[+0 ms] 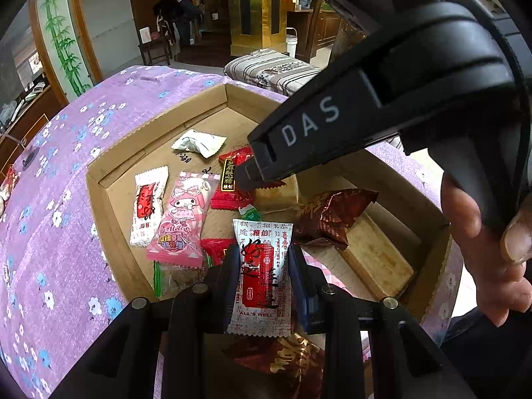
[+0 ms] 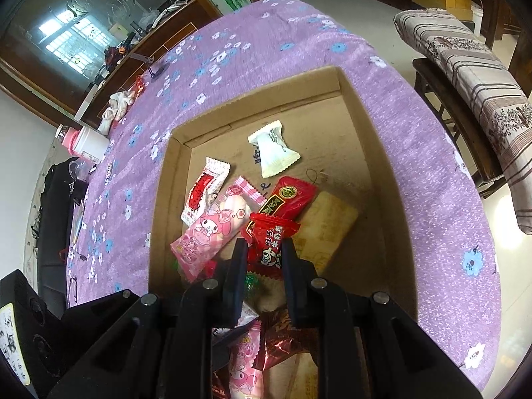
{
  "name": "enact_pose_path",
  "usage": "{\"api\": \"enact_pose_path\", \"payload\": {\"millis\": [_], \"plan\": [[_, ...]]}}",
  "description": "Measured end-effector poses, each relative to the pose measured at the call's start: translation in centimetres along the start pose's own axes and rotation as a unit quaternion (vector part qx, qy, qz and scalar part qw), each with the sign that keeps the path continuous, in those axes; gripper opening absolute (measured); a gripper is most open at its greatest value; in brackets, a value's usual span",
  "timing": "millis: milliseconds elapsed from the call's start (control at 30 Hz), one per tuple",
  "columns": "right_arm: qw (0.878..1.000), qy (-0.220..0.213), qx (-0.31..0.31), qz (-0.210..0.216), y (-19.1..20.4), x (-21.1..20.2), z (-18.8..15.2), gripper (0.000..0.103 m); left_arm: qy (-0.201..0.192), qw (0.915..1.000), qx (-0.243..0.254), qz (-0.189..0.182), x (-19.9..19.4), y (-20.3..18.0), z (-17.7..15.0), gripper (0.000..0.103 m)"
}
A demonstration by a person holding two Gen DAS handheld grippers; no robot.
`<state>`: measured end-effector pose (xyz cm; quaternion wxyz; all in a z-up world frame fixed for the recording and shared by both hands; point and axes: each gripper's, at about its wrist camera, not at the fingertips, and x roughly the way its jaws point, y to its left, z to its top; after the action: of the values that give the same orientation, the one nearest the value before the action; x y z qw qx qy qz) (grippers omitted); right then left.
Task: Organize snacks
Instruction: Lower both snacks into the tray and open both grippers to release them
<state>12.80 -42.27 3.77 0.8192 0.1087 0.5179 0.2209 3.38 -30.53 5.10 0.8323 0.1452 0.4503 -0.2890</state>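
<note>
Your box [image 2: 359, 106]: matt brown cardboard | your tablecloth [image 2: 299, 33]: purple woven cloth, rough, flower print | sweets: glossy plastic wrappers, the pink one [image 1: 181, 222] shiny, the brown one [image 1: 329, 216] crinkled foil | your grippers [image 1: 264, 266]: matt black plastic, metal pins | board [image 1: 375, 256]: smooth pale wood

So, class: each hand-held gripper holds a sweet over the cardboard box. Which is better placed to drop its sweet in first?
Probably the right hand-held gripper: its red sweet hangs low over the cardboard box, ahead of the left hand-held gripper holding the white-and-red sweet.
</note>
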Motion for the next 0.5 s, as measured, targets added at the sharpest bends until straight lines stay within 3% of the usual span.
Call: {"api": "enact_pose_path", "payload": {"millis": [433, 500], "plan": [[1.000, 0.000, 0.012, -0.008, -0.32, -0.13, -0.12, 0.022, -0.007, 1.0000, 0.003, -0.006, -0.29, 0.22, -0.07, 0.032], [1.000, -0.002, 0.014, -0.009, -0.40, -0.33, -0.20, 0.028, -0.007, 0.9999, 0.002, -0.007, -0.38, 0.31, -0.10, 0.032]]}}
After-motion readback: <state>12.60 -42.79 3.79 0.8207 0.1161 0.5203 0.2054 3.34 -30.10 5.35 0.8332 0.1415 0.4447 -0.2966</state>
